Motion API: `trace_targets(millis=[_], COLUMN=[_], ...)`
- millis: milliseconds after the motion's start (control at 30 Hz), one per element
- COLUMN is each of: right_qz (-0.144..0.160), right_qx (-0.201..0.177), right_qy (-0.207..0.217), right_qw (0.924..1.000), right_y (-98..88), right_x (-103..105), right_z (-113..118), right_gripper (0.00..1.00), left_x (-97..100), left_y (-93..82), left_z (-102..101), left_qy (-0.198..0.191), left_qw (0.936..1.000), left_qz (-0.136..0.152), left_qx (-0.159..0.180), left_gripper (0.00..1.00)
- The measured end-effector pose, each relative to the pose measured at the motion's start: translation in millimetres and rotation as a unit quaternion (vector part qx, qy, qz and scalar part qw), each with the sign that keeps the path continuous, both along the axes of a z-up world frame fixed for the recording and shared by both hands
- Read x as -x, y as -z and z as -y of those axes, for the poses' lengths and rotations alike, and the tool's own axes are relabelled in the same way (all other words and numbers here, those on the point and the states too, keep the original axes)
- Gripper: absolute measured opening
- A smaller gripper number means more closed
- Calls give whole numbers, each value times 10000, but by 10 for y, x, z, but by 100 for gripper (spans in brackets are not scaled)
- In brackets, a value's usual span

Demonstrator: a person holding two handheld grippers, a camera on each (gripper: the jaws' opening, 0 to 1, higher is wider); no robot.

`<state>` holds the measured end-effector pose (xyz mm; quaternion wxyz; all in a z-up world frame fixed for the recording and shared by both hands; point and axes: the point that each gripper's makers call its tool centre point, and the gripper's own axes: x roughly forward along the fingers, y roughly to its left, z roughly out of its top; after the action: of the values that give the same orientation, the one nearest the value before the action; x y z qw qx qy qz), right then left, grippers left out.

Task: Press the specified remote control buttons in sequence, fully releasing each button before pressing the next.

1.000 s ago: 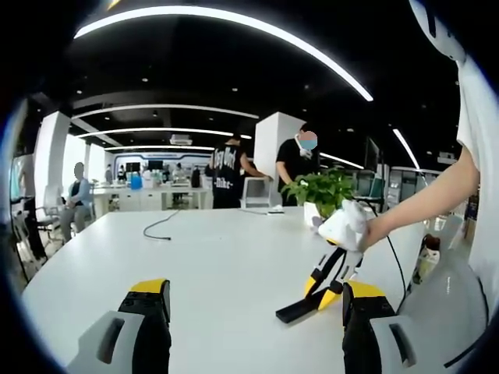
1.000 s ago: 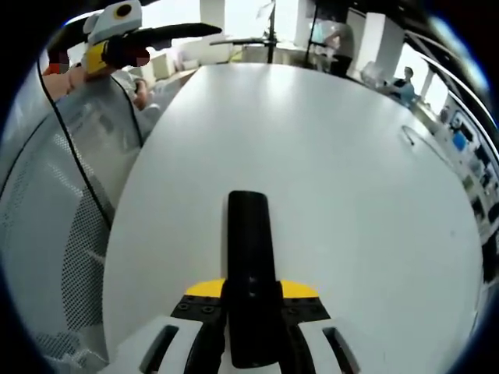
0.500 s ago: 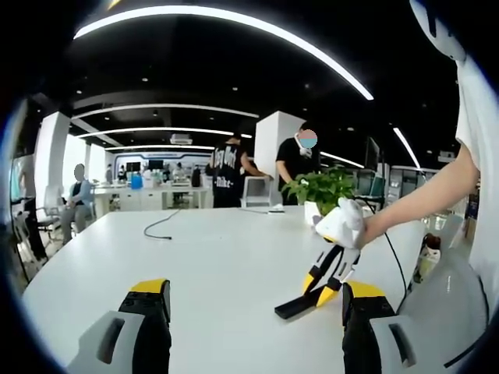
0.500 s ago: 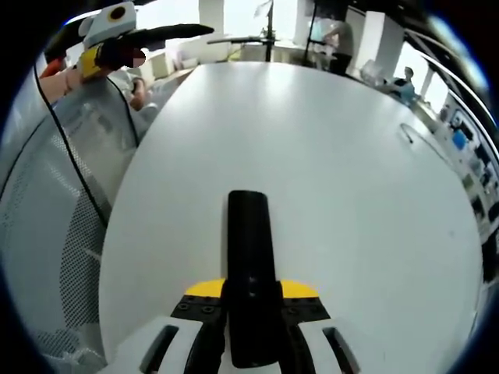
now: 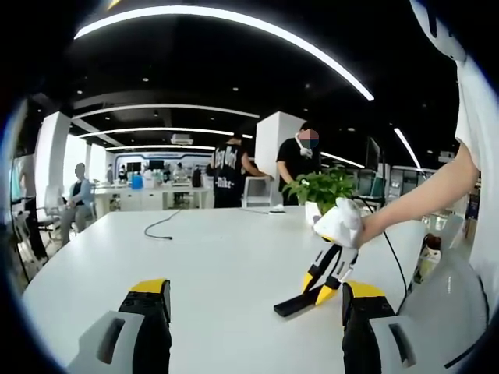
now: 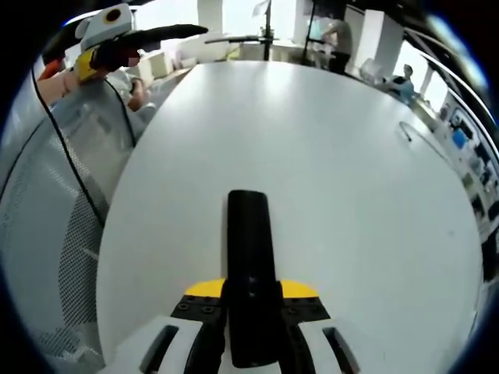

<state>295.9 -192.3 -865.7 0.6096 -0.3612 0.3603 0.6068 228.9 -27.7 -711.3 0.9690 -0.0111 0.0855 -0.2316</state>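
We read the step in hand as steadying the remote control (image 6: 249, 280) so a button can be pressed, and to do it well we would start with the white surface (image 6: 327, 164), the largest thing here: the far end of the remote seems to hang just over it or rest on it, we cannot tell which, so we would keep it low and level there, with nothing nearby to knock. The remote is a long black bar, and the right claw (image 6: 249, 308) is clamped across its near end, jaws tight against both sides; we would keep that grip firm but not shift it, since the button face must stay up and in sight. In the left gripper view the same remote (image 5: 294, 304) slants down from the right claw (image 5: 326, 282) toward the surface (image 5: 226, 257). The left claw (image 5: 253, 327) stands wide with nothing between its jaws, well apart from the remote; we would bring one jaw tip down on a single button and lift fully clear before the next. By count: one surface, one remote, two claws, one potted plant (image 5: 323, 191) beyond them, one loose cable (image 5: 160, 226) on the far surface.
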Motion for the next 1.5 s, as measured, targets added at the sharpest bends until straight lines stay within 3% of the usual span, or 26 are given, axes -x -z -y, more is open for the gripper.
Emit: trace_targets(millis=[1500], right_qz=[-18], right_qx=[-69], right_qy=[-4], right_qw=[10000], right_y=[-2], right_x=[-302], right_z=[10], right_gripper=[21], left_x=[-3], left_y=[47], left_z=[11], left_qy=[83], left_qw=[10000], left_qz=[-42], left_qx=[-28], left_gripper=[94])
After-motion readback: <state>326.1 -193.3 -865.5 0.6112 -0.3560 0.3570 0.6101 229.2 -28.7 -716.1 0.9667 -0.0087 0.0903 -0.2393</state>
